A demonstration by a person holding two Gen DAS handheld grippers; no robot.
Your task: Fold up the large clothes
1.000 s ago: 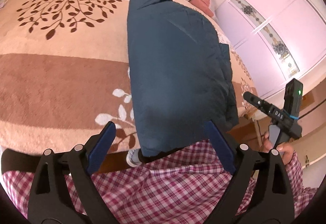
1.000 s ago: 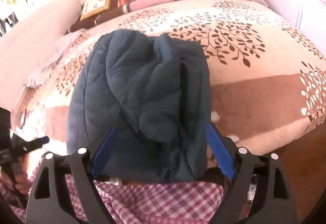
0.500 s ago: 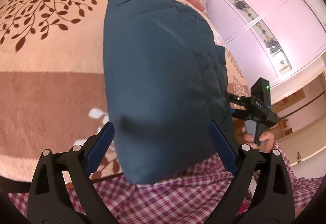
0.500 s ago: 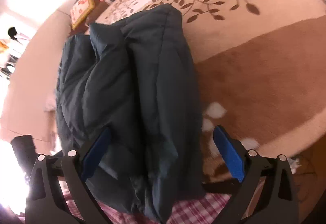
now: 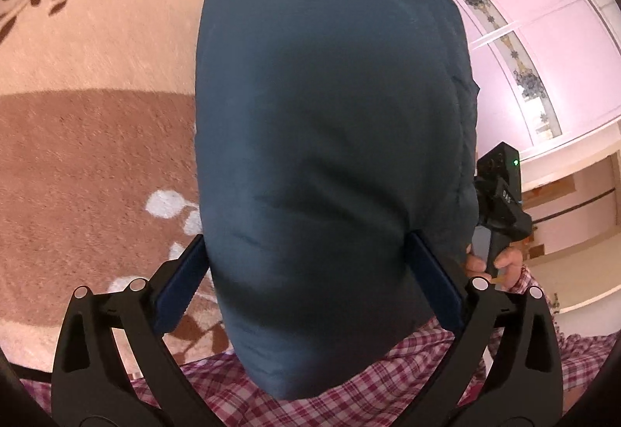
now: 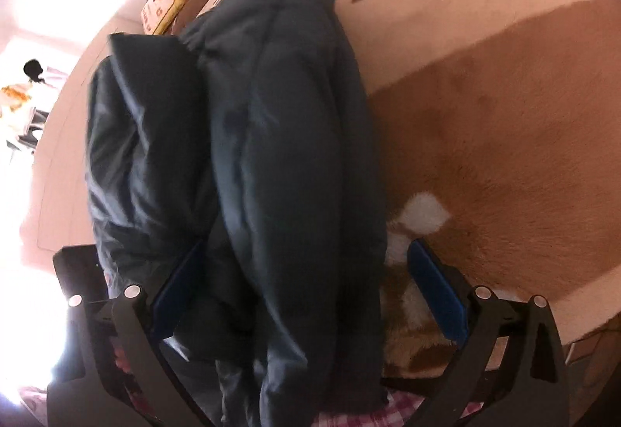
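We hold the left gripper spread around the folded navy jacket on the blanket; our right gripper, its jaws just opening, straddles its near end.

Your jacket is dark teal-blue. The bed cover shows tan and brown bands with leaf prints. Your clothing is red-and-white plaid; the wardrobe is pale pink.
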